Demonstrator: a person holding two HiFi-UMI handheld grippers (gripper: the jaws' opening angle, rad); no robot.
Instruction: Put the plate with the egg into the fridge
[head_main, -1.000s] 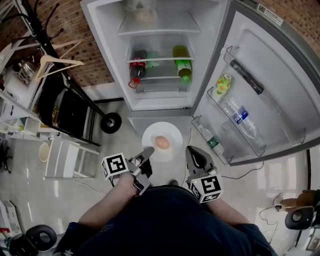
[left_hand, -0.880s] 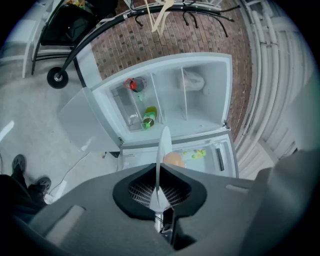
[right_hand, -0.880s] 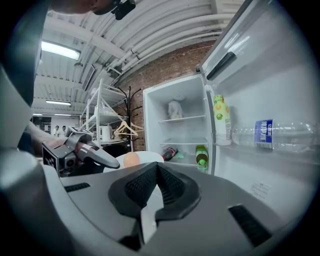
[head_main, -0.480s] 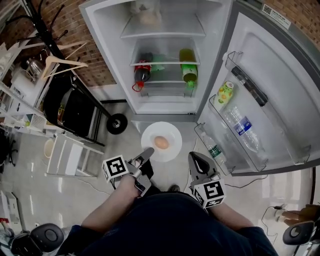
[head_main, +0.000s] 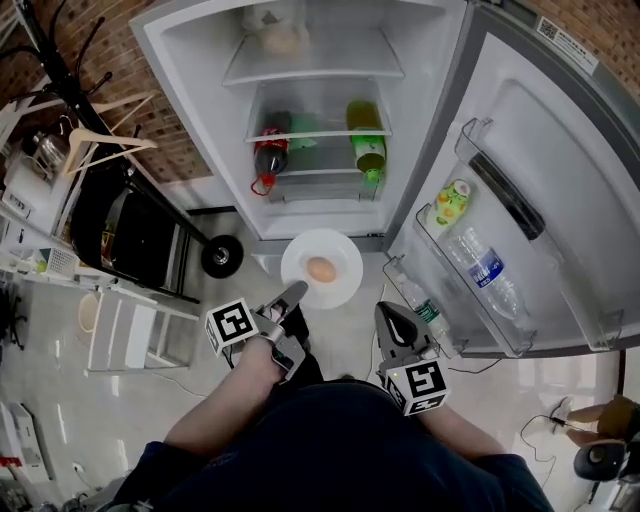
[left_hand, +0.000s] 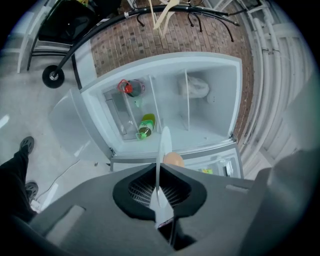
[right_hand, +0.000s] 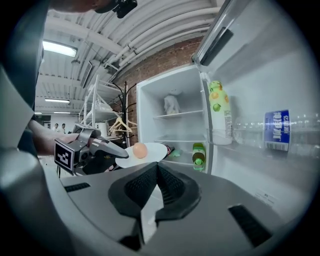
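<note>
A white plate carrying a brown egg hangs level just in front of the open fridge, near its bottom edge. My left gripper is shut on the plate's near rim. In the left gripper view the plate shows edge-on between the closed jaws, with the egg just right of it. My right gripper is to the plate's right, shut and empty. In the right gripper view the plate, the egg and the left gripper are to the left.
On a fridge shelf are a cola bottle and a green bottle; a white bag lies above. The open door at right holds a yellow-green bottle and water bottles. A wheeled black cart and a hanger stand left.
The plate with the egg has moved a little closer to the fridge's opening, still in the left gripper. The right gripper has stayed beside it.
</note>
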